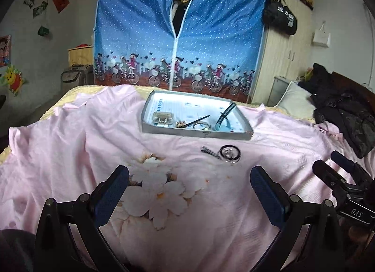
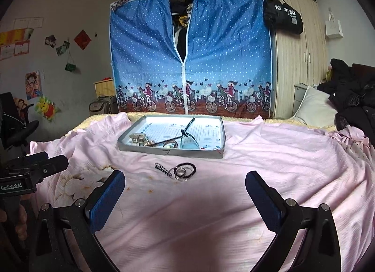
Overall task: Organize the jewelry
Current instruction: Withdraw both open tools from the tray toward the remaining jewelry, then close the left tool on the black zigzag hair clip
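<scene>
A shallow grey tray (image 1: 198,134) (image 2: 168,151) lies on the pink bedsheet and holds a gold hair clip (image 1: 162,117) (image 2: 137,139), a headband, bangles and other small jewelry. In front of it on the sheet lie a black hair tie with metal rings (image 1: 230,153) (image 2: 184,170) and a black-and-white beaded strip (image 1: 209,150) (image 2: 162,169). My left gripper (image 1: 189,178) hovers open over the flower print, short and left of those pieces. My right gripper (image 2: 185,184) is open too, just short of the rings. Nothing is between either pair of fingers.
A blue fabric wardrobe (image 2: 189,56) stands beyond the bed, with a wooden cupboard (image 2: 297,56) to its right. Black clothes (image 1: 344,112) and a pillow (image 2: 314,108) lie at the bed's right side. Each gripper shows at the edge of the other's view.
</scene>
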A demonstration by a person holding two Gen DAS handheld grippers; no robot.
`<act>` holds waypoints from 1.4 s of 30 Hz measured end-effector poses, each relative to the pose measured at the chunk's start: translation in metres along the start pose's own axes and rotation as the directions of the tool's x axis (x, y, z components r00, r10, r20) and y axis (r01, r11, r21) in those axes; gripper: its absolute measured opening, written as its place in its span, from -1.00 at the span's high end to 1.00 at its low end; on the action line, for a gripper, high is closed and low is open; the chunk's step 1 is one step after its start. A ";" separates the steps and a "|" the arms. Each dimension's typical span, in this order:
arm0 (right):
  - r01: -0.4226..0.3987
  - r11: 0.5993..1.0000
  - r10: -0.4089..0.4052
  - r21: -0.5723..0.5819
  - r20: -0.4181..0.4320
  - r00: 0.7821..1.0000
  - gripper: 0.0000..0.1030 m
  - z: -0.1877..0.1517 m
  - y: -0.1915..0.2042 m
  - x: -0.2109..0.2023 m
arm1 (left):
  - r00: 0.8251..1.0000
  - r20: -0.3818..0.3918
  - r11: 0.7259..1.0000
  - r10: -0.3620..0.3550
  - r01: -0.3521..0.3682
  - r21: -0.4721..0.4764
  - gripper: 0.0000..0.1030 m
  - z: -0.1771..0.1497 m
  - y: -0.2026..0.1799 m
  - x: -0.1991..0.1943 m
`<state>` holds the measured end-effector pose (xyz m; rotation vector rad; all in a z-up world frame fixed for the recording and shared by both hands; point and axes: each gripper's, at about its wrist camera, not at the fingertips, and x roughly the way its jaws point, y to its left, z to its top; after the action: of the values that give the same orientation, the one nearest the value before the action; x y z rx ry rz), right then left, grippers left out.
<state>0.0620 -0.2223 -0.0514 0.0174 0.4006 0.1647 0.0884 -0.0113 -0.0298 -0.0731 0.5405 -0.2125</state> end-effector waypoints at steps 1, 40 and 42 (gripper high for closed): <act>0.003 1.000 -0.003 0.003 -0.008 1.000 -1.00 -0.001 0.000 0.002 | 1.000 -0.001 1.000 0.009 -0.009 0.001 -0.97 -0.001 0.001 0.001; -0.016 0.987 0.078 0.157 -0.398 0.914 -1.00 0.002 -0.059 0.105 | 0.917 -0.383 0.993 -0.113 0.096 -0.063 -0.95 0.033 0.032 0.110; -0.025 0.989 0.083 0.144 -0.406 0.910 -0.89 0.007 -0.064 0.118 | 0.907 -0.403 0.993 -0.120 0.108 -0.054 -0.95 0.038 0.030 0.125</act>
<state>0.1816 -0.2662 -0.0941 0.1306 0.8342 0.1961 0.2185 -0.0095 -0.0638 -0.0907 0.9571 -0.3375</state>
